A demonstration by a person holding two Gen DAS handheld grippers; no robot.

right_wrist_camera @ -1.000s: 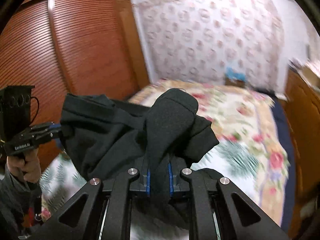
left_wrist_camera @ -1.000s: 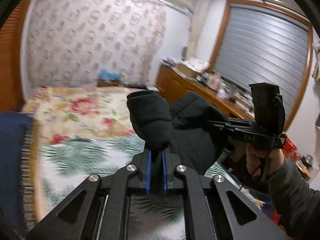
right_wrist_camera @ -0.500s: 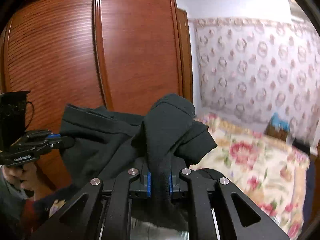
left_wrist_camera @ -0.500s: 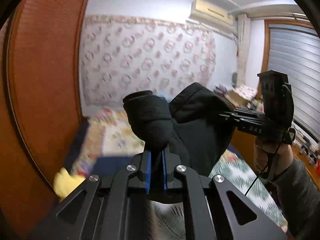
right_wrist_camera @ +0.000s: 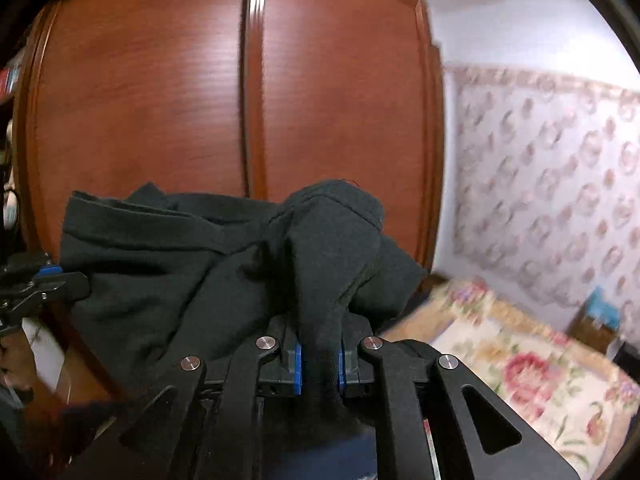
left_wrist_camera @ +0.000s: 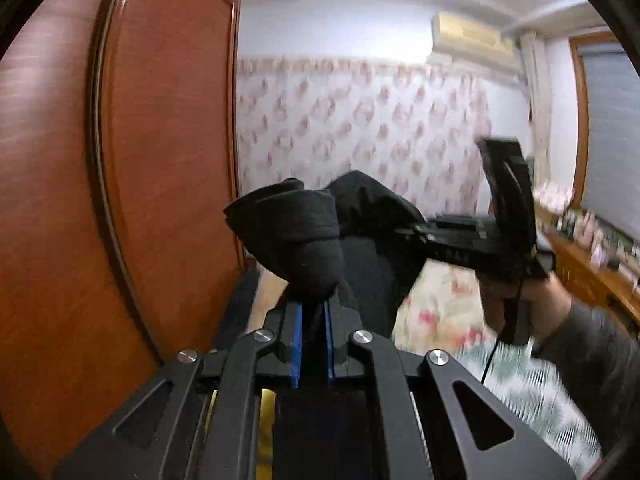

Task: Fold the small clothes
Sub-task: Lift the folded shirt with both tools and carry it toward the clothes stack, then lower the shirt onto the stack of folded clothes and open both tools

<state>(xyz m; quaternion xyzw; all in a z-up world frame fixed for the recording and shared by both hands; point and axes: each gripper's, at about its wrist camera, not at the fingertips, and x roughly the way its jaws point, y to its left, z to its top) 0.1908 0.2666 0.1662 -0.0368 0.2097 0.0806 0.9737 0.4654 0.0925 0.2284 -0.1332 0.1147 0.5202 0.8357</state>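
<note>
black cloth, a small garment (right_wrist_camera: 192,264), hangs in the air stretched between the tongs: left gripper (left_wrist_camera: 312,320) and right gripper (right_wrist_camera: 320,344) each clamp a bunched corner. thick wads could slip from the blue pads, dropping one side.

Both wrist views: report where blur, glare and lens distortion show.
Left wrist view: wallpaper and right gripper motion-smeared, wardrobe door bowed by the fisheye. Right wrist view: glare streaks on the door, bedspread blurred, black garment sharp.
</note>
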